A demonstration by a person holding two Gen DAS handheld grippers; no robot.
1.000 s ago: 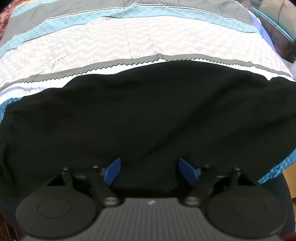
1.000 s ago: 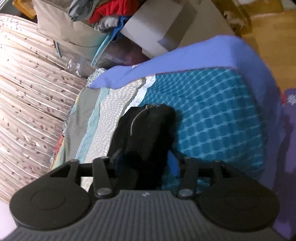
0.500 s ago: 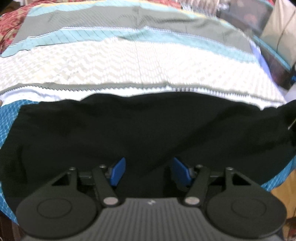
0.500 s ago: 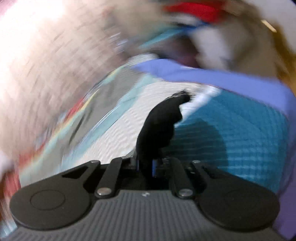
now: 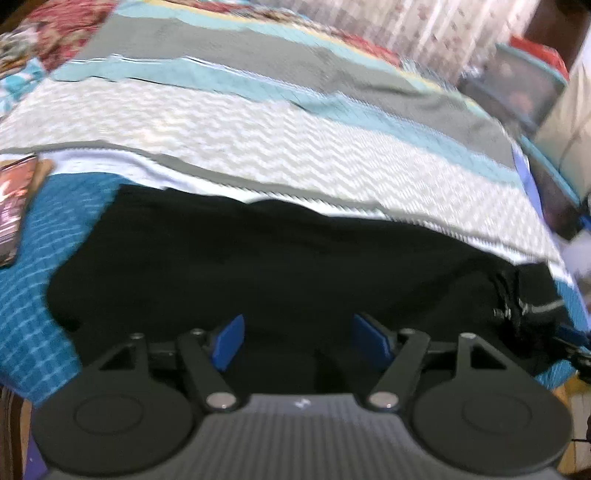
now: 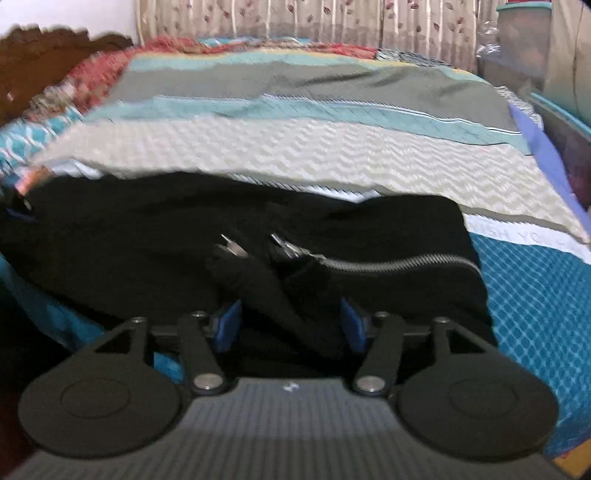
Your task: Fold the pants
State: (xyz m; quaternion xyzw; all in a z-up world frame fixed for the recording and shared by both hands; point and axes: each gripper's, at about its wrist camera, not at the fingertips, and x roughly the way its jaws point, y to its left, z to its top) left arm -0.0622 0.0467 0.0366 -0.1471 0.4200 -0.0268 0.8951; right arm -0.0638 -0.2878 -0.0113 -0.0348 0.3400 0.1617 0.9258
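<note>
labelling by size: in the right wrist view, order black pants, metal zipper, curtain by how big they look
1. black pants
2. curtain, though it hangs far back, so its true size is unsure
3. metal zipper

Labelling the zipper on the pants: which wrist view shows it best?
Right wrist: the zipper runs in full along the pants, teeth and pulls visible despite some blur. Left wrist shows only a small, blurred metallic bit of it at the pants' far right edge.
</note>
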